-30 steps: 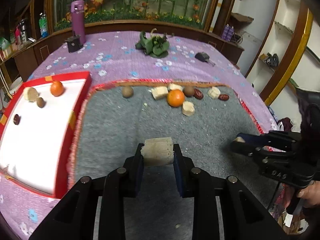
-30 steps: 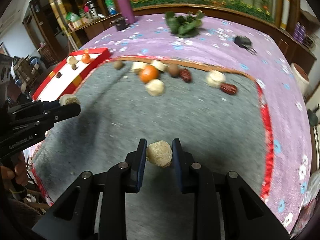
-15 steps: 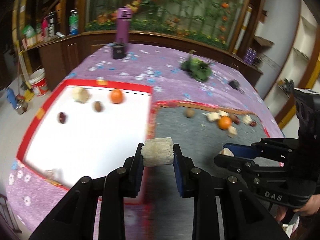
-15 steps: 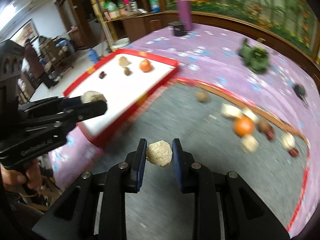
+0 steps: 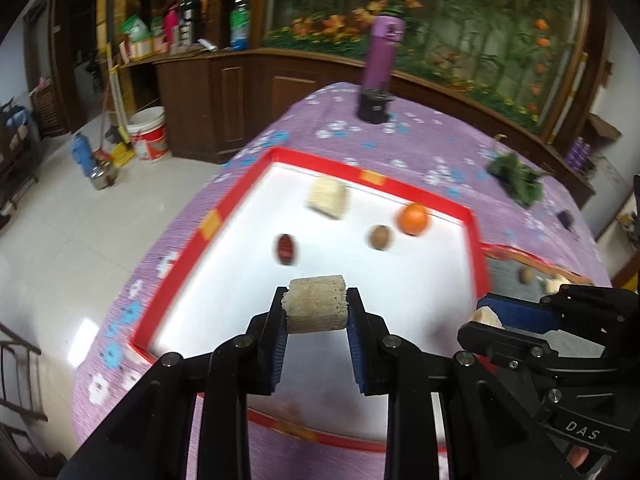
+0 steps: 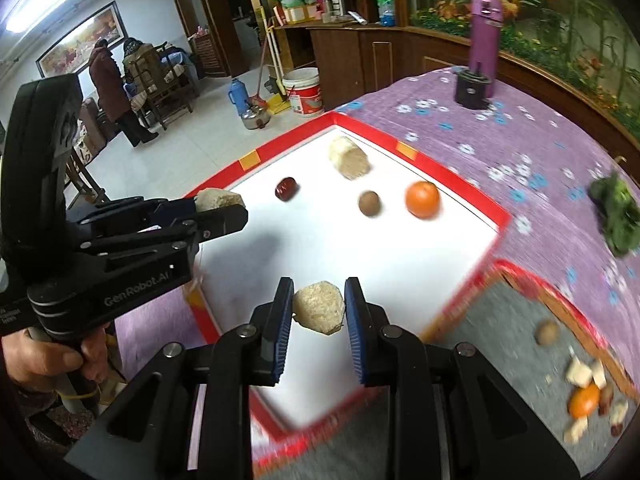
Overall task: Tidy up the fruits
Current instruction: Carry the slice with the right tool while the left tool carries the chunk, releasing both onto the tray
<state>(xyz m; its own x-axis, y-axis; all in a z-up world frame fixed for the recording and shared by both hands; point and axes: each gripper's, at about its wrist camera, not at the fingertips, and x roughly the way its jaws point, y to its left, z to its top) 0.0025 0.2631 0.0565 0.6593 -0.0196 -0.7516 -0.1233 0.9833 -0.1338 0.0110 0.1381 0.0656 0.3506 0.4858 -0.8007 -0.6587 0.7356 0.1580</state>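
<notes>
Tools both grip: your left tool (image 5: 316, 311) clamps a pale chunk (image 5: 316, 309), your right tool (image 6: 319, 307) another piece (image 6: 319, 307), above the red-rimmed tray (image 6: 460, 192).

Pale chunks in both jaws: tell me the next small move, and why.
Probably lower both and let go inside the red-rimmed tray. The left gripper and right gripper each clamp a pale chunk above its white floor, where another chunk, a date, a brown nut and an orange already lie.
</notes>
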